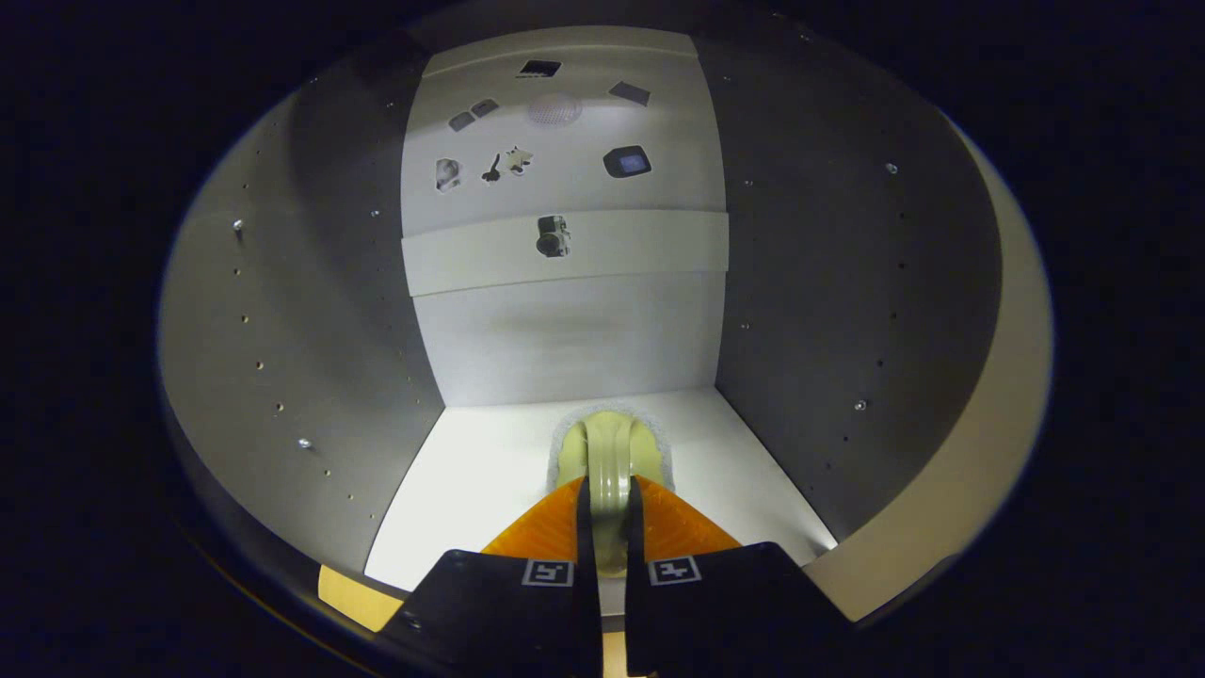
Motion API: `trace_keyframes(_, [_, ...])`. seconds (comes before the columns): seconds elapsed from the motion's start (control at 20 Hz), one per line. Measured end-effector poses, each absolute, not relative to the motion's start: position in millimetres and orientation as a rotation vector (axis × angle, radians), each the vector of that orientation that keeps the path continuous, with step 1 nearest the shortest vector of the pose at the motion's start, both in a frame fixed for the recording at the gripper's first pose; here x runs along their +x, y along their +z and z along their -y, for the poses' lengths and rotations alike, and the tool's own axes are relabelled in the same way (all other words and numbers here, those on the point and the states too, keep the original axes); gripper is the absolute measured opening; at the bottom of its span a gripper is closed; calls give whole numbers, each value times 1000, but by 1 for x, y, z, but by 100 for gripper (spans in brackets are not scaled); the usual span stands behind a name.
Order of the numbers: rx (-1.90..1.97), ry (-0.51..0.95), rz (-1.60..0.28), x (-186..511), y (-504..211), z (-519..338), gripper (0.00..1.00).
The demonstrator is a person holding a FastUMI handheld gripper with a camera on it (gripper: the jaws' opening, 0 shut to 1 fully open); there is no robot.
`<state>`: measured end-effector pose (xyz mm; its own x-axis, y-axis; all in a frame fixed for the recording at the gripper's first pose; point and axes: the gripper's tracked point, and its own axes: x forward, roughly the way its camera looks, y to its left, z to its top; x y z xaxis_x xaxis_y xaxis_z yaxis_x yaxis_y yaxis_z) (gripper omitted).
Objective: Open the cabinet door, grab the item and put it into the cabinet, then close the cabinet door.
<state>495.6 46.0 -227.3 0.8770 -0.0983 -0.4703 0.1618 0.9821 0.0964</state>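
Note:
I am looking into the open cabinet (pixel 565 348), a white box with grey side walls and a pale back panel. My gripper (pixel 610 504) reaches inside over the white cabinet floor (pixel 471 471). A pale yellow-green item (pixel 610 447) with a rounded top and a fuzzy whitish rim stands on the floor close to the back wall. Both fingers press on its narrow middle part, one on each side. The item's lower part is hidden behind the fingers.
The left wall (pixel 292 377) and right wall (pixel 828 358) have rows of small holes and a few screws. A horizontal band (pixel 565 250) crosses the back panel, with several small dark stickers above it. The cabinet's pale front edge (pixel 998 433) curves on the right.

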Motion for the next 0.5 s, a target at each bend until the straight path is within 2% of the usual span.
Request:
trace_keyframes(0.35, [161,-160,-501,511,-240,-38,26])
trace_keyframes(0.5, [171,-158,-501,513,-242,-40,63])
